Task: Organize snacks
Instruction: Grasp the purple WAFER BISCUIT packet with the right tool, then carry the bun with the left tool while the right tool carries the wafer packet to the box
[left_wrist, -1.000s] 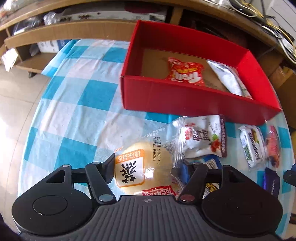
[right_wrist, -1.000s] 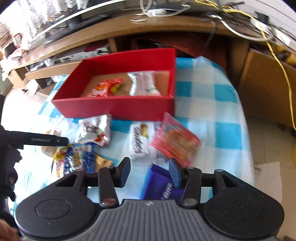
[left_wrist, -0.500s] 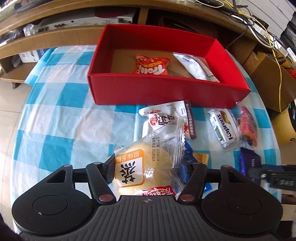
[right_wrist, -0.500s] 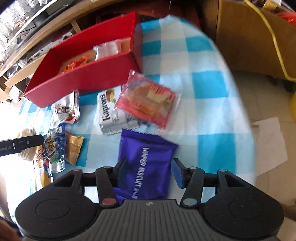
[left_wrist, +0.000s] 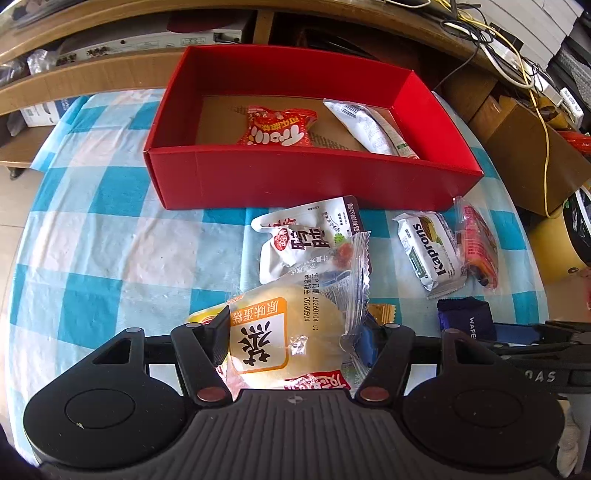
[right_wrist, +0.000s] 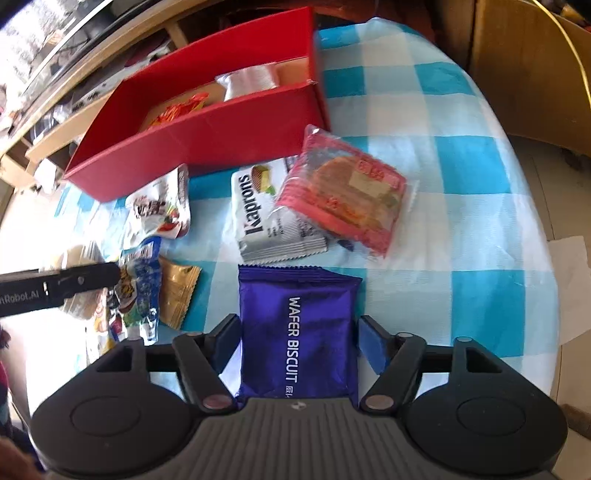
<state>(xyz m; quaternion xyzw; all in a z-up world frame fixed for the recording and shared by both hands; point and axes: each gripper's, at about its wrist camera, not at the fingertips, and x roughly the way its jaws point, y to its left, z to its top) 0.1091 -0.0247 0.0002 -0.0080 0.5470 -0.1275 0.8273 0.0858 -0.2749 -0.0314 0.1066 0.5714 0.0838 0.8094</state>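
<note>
L gripper (left_wrist: 291, 341) clamped on clear-wrapped round yellow cake (left_wrist: 291, 332), held above blue-white check tablecloth (left_wrist: 110, 258), w/ red cardboard box (left_wrist: 295, 177) beyond it. R gripper (right_wrist: 297, 341) jaws opening, straddling shiny purple wafer biscuit pack (right_wrist: 295, 325) flat on cloth, pads not pressing it.
</note>
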